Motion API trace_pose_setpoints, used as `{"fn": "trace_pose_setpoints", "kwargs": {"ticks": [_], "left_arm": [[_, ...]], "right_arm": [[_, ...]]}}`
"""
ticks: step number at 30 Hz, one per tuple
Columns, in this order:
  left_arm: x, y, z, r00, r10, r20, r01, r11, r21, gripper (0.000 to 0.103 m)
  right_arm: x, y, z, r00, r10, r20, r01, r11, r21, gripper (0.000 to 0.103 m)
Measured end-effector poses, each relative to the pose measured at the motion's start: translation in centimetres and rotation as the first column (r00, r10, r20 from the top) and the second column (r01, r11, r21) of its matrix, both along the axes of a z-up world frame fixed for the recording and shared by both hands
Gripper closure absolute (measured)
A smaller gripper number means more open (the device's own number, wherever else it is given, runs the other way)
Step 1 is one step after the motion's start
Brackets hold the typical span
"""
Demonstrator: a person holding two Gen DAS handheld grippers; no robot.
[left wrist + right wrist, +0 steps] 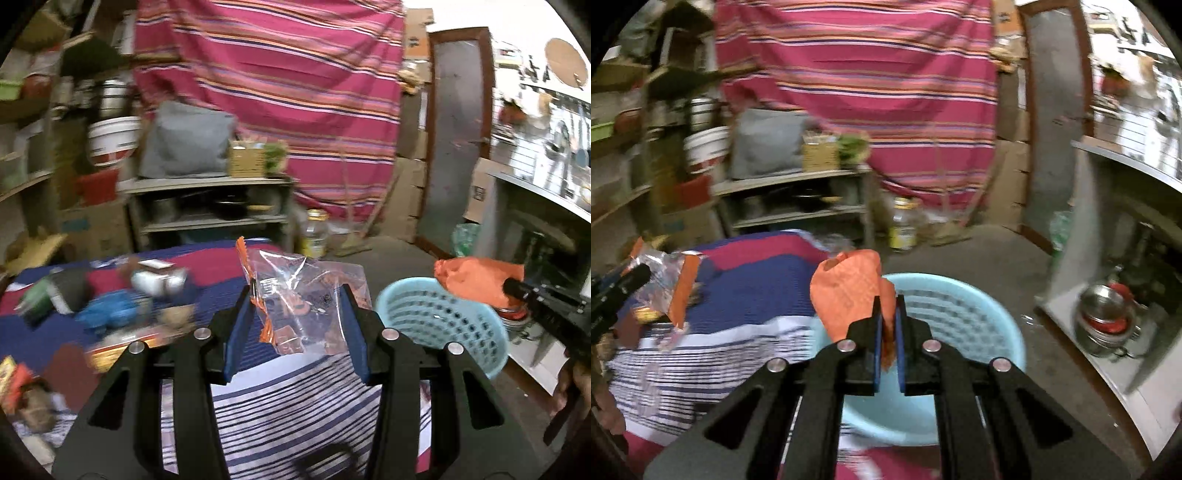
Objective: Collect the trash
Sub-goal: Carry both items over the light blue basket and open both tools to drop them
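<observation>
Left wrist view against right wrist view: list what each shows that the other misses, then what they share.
Only the left wrist view: the blue wrapper and other litter on the striped bedcover.

Only the right wrist view: steel pots under the counter.

Both: the clear plastic bag between the left gripper's jaws, the orange wrapper pinched by the right gripper, the light blue basket.

Left gripper (297, 295) spread, right gripper (886, 306) pinched.

Both views are dim and warm indoors, with blown-out glare at the upper right. Motion blur smears the shelves (207, 199) and the clutter on the bed (110, 310). Fisheye bending curves the edges, and the corners are black.
</observation>
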State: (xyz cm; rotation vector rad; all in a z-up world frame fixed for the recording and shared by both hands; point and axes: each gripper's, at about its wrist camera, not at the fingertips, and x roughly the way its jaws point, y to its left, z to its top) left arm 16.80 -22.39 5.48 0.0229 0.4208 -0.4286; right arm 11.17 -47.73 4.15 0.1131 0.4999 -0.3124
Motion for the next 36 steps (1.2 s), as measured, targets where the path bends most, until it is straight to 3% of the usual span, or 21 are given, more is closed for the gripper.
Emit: {"fn": "trace_pose_setpoints", "kwargs": {"ticks": [7,11,14,21,29,30,31,32,33,36], "left_arm": [[2.0,-9.2,-2.2,0.989,-0.142,-0.049,0.142,0.990,0.005,0.056],[3.5,-12.5,-4.1,0.975,-0.195,-0.102,0.198,0.980,0.020,0.050],[4.5,-13.9,-5.0,0.969,-0.211,-0.127,0.217,0.976,0.033,0.039],[4.8,-12.7,-4.6,0.985,-0.149,-0.085,0.154,0.987,0.044,0.016],[4.9,-6.5,-3.3,0.997,-0.020,-0.074,0.024,0.999,0.040,0.007],[4.8,-5.9,-3.1,0.998,-0.009,-0.068,0.012,0.999,0.043,0.006],[4.6,-4.8,-2.8,0.998,0.019,-0.053,-0.016,0.999,0.052,0.006],[4.5,-4.2,-2.6,0.998,0.032,-0.048,-0.029,0.998,0.057,0.006],[4.3,-3.4,-2.4,0.998,0.047,-0.040,-0.045,0.997,0.063,0.006],[3.5,-0.8,-1.5,0.997,0.082,-0.014,-0.081,0.994,0.072,0.006]], "right_arm": [[0.1,-4.5,-2.5,0.996,-0.075,-0.039,0.076,0.997,0.020,0.096],[0.2,-5.8,-3.8,0.994,-0.097,-0.054,0.099,0.994,0.038,0.097],[0.4,-6.3,-4.6,0.993,-0.104,-0.063,0.108,0.993,0.049,0.097],[1.4,-5.5,-5.5,0.992,-0.092,-0.082,0.097,0.994,0.048,0.097],[3.4,-3.7,-5.9,0.992,-0.076,-0.100,0.082,0.995,0.063,0.094],[3.7,-3.5,-6.0,0.991,-0.078,-0.107,0.085,0.995,0.061,0.090],[4.0,-3.3,-6.2,0.990,-0.084,-0.112,0.091,0.994,0.058,0.068],[4.3,-3.2,-6.4,0.989,-0.094,-0.114,0.102,0.993,0.059,0.037],[4.5,-3.0,-6.6,0.987,-0.107,-0.117,0.114,0.992,0.056,0.032],[5.2,-2.4,-7.1,0.982,-0.118,-0.147,0.125,0.991,0.041,0.032]]}}
